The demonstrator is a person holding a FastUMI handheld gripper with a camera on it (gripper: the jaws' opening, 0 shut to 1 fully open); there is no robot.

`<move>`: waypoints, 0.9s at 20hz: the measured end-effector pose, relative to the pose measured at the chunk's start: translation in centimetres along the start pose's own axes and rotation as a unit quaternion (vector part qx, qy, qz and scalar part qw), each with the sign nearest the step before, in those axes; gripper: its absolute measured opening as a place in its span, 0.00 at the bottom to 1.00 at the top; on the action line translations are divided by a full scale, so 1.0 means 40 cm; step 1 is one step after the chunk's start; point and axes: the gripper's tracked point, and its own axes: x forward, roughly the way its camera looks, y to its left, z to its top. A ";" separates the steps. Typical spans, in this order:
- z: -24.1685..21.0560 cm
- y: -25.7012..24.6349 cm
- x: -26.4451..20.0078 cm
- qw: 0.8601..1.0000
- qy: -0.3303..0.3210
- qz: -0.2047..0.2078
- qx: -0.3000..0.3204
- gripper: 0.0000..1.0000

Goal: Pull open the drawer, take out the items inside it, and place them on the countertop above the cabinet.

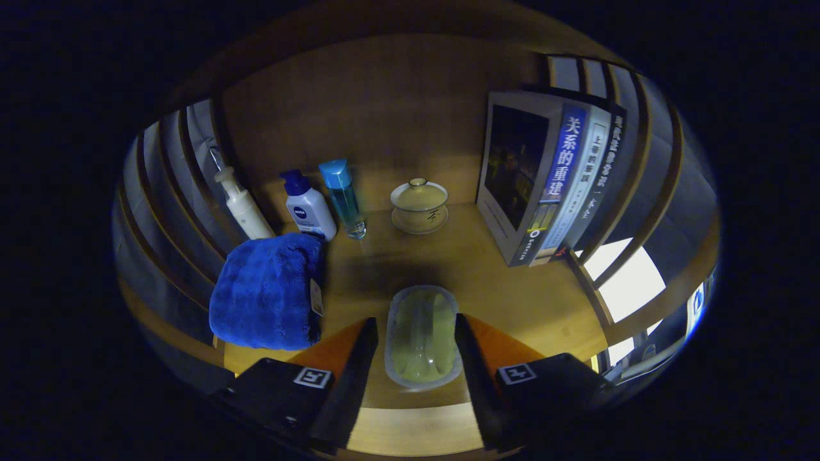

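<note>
A clear, oblong container (423, 336) with a yellowish tint sits between my two fingers. Both fingers press on its long sides, so my gripper (415, 322) is shut on it. It is low over the wooden countertop (493, 288), near the counter's front edge, and a dark shadow lies just ahead of it. I cannot tell whether it touches the wood. A folded blue towel (266, 291) lies on the countertop to the left of the fingers.
Beyond the fingers stand a white pump bottle (240, 202), a white lotion bottle with a dark cap (309, 208), a clear blue bottle (344, 198) and a lidded tea bowl on a saucer (419, 205). Upright books (551, 179) stand at the right. Wooden slats wall both sides.
</note>
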 end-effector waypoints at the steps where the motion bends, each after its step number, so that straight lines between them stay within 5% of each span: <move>1: -0.005 -0.004 -0.015 1.000 -0.011 -0.002 0.001 0.85; 4: -0.036 -0.008 -0.072 0.999 -0.042 0.000 0.001 1.00; 18: -0.288 0.034 -0.401 0.988 -0.151 0.036 -0.012 1.00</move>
